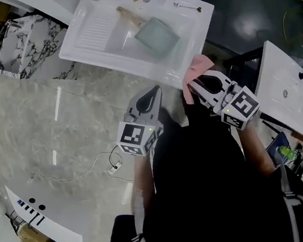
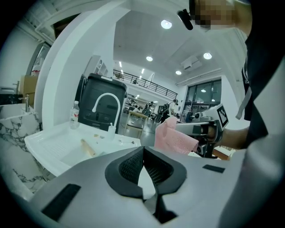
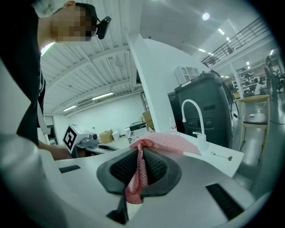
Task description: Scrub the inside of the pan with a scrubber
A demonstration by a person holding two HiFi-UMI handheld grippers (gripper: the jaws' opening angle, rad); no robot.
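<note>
Broad grey marbled surface (image 1: 38,124) fills the left of the head view, a thin white cable (image 1: 85,171) snaking across it. Ahead sits the white moulded sink unit (image 1: 96,26), ribbed drainboard on one side, basin on the other. Down in that basin lies the square pale-bottomed pan with a wooden handle (image 1: 156,36), flat, handle pointing away towards the back rim, and nothing is touching it. Both tools are held well short of the sink, close to the person's dark torso.

The left gripper (image 1: 152,96) points at the sink's near edge. Its own view shows the black ribbed pads (image 2: 143,150) pressed together at the tips with nothing caught between them.

The right gripper (image 1: 194,87) is just beside it, a small gap between the two. Its jaws are clamped tight on the pink mesh scrubber cloth (image 3: 164,141): one strip hangs down through the pads, and the rest fans out above the tips (image 1: 197,66), just over the sink's near rim.

Small stuff: a white curved tap (image 3: 192,109) at the back, a clear bottle (image 2: 74,115) on the far corner, and a thin metal utensil (image 1: 187,7) on the rim.
</note>
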